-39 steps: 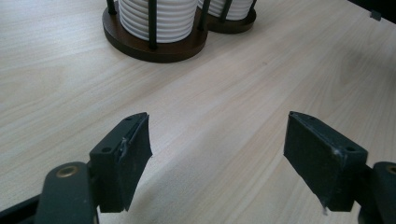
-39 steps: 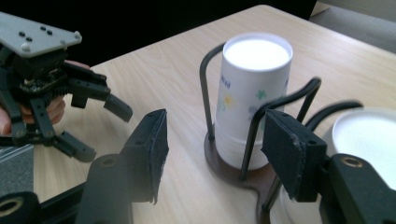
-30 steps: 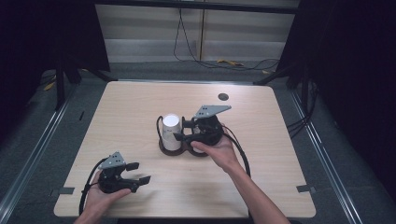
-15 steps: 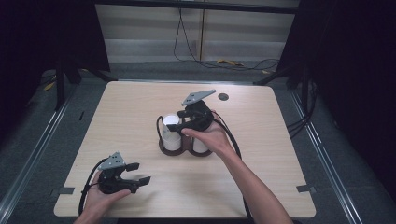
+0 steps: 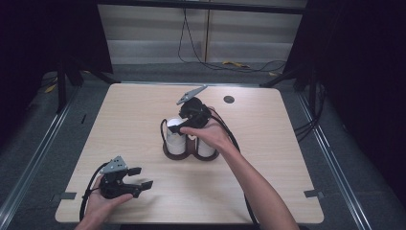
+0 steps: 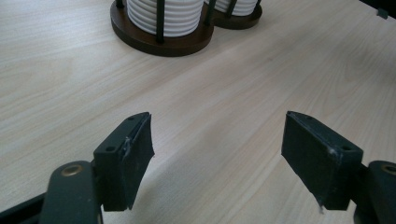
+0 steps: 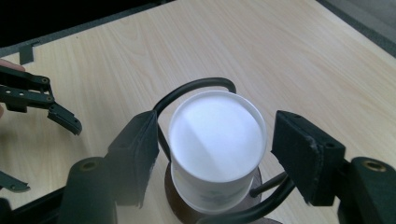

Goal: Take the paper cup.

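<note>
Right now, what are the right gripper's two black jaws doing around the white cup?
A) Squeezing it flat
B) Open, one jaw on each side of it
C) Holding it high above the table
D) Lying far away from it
B: in the right gripper view the right gripper has its jaws apart, one on each side of the white cup, which stands unsquashed in its dark holder.

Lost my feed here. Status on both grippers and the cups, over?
Right gripper open, jaws either side of the top white cup, not touching. Left gripper open, low at the table's near edge. Cup stack sits in its wire holder. Nothing in the way.
</note>
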A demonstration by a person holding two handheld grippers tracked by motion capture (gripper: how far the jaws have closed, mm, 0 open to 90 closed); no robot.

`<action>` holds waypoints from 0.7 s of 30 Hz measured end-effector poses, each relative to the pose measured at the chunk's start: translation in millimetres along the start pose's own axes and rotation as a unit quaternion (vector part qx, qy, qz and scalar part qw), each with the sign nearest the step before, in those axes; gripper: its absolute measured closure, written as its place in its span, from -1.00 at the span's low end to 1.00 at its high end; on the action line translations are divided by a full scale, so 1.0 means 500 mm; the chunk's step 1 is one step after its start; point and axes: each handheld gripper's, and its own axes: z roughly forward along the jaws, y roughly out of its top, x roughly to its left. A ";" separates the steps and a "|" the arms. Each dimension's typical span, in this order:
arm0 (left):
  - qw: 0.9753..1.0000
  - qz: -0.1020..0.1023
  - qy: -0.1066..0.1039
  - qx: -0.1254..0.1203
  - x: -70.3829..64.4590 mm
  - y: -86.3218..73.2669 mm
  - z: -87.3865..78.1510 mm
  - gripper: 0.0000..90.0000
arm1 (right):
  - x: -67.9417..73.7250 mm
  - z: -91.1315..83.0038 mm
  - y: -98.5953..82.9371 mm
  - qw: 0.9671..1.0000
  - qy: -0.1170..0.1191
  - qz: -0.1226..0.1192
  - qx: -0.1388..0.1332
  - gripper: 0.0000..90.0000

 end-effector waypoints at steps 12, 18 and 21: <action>1.000 -0.001 0.003 0.001 0.001 -0.001 0.000 -0.45 | -0.017 0.026 0.018 0.998 0.016 -0.012 0.055 -0.32; 1.000 -0.006 0.005 0.001 0.005 -0.003 -0.003 -0.45 | -0.019 0.032 0.027 0.996 0.026 -0.018 0.083 -0.34; 1.000 -0.004 0.004 0.001 0.003 -0.002 -0.003 -0.45 | -0.024 0.038 0.026 0.995 0.031 -0.015 0.091 -0.35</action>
